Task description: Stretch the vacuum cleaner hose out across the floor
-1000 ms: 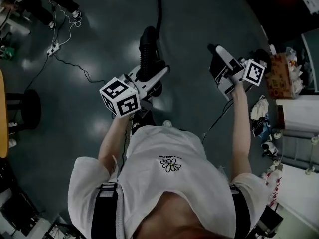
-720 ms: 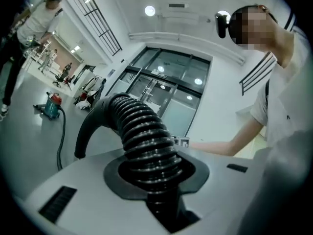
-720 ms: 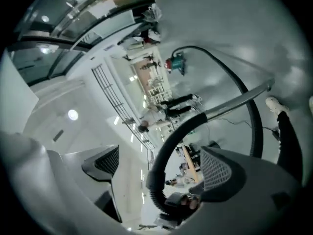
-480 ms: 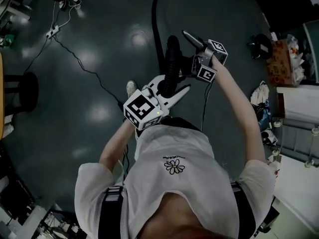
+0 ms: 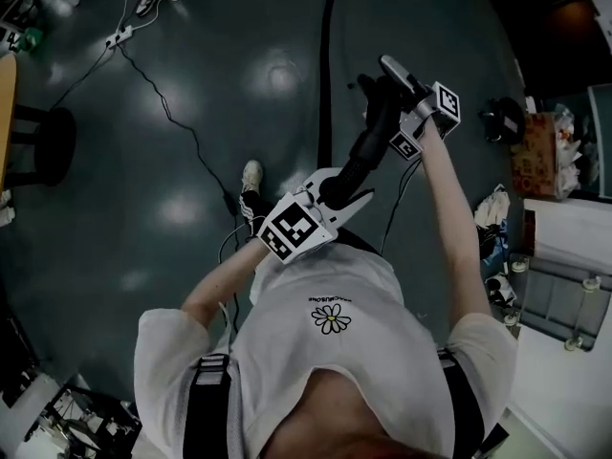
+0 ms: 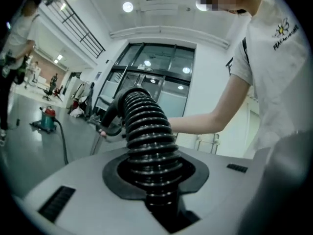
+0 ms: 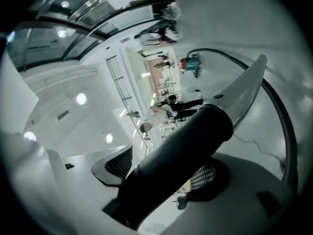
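**A:** Entry one, the hose [image 5: 368, 146]. Location?

**B:** Its near end is lifted off the floor [image 5: 191, 113], in front of the person. The rest runs away as a dark line to the far vacuum cleaner [image 7: 190, 64].

**A:** Left tool [image 5: 344, 194]?

**B:** Clamped on the ribbed section, which sits snug in its pads.

**A:** Right tool [image 5: 382, 75]?

**B:** Its jaws have just been closing round the smooth end piece, further along. A gap shows beside one pad, so they seem not yet tight.

**A:** Step in hand?

**B:** Taking a second hold before the pull, I judge.

**A:** Next move calls for?

**B:** Probably a firm right grip, then carrying the end away from the vacuum cleaner and lowering it flat.
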The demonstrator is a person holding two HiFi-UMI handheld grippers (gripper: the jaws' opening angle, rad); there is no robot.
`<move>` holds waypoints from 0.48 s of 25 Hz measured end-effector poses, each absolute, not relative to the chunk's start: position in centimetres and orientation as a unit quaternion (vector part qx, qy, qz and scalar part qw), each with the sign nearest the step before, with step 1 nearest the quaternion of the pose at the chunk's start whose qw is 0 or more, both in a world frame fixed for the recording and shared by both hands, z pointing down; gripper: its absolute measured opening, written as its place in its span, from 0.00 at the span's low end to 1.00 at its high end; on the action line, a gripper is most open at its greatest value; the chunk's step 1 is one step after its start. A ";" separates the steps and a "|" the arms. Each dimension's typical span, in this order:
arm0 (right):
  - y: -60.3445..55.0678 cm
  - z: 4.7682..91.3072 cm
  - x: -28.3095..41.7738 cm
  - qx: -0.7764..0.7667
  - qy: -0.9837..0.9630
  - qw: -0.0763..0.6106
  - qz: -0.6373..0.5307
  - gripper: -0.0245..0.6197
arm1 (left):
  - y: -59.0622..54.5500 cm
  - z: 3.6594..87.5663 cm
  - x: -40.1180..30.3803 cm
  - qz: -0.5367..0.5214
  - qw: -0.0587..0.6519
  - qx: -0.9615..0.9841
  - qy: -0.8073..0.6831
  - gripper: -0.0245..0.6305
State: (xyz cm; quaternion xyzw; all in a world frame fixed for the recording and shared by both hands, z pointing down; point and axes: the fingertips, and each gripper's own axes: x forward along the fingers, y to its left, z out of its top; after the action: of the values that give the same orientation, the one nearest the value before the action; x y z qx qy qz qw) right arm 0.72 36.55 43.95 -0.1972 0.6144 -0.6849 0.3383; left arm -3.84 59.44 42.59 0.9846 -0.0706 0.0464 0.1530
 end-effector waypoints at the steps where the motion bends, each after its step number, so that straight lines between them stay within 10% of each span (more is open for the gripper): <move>1: 36.4 41.9 0.8 -0.195 0.653 0.332 -0.652 0.60 | 58.7 43.0 -4.4 0.050 0.144 0.984 -0.094 0.18; 12: 43.0 17.6 1.2 -0.229 0.938 0.161 -0.206 0.59 | 46.9 39.7 -6.5 0.189 -0.176 0.912 -0.320 0.23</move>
State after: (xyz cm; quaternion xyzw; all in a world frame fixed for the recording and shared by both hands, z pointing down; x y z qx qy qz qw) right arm 1.17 42.98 17.57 -0.2294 0.9375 -0.2064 0.1607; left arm -6.54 46.85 39.70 0.9115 -0.3197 0.1891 -0.1764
